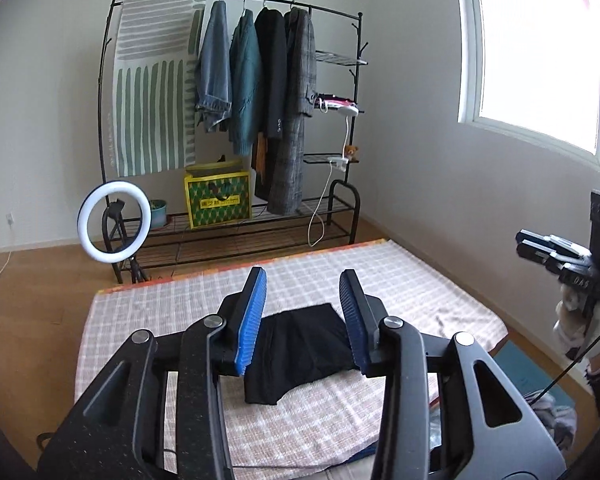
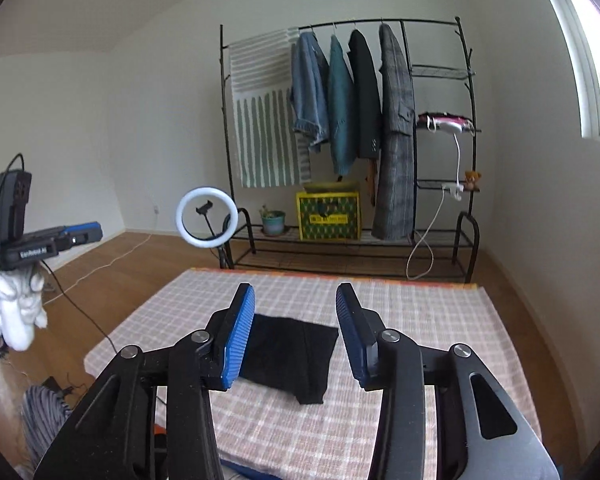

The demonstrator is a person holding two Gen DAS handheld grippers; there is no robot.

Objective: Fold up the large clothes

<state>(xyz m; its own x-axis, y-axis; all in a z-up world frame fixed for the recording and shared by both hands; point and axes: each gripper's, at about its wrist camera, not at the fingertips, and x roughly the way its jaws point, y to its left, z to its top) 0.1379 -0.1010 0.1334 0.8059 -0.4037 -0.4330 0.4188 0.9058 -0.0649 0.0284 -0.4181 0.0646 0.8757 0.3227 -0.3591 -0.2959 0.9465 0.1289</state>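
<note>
Left gripper [image 1: 302, 280]: raised above the blanket [image 1: 420, 280], jaws apart at a middling width, nothing between the pads. Seen from the right wrist as a black-and-blue tool [image 2: 80, 234] gripped by a white-gloved hand [image 2: 14, 312], off the blanket's left edge.

Right gripper [image 2: 296, 294]: also raised above the blanket, jaws parted about as wide, pads bare. Seen from the left wrist at the blanket's right edge [image 1: 540, 248], carried by a gloved hand [image 1: 580, 320].

Black garment [image 1: 300, 356]: folded into a compact rectangle, flat near the middle of the blanket, apart from both grippers, framed between the pads in each wrist view.

Beyond the blanket's far edge: a black clothes rack [image 1: 240, 120] against the wall, hung with a striped cloth [image 1: 156, 84] and four coats. On the rack's bottom shelf, a yellow-green box [image 1: 218, 196] and a small pot [image 1: 158, 212]. Ring light [image 1: 114, 222] at the rack's left foot. Window [image 1: 540, 48] on the wall right of the rack.
</note>
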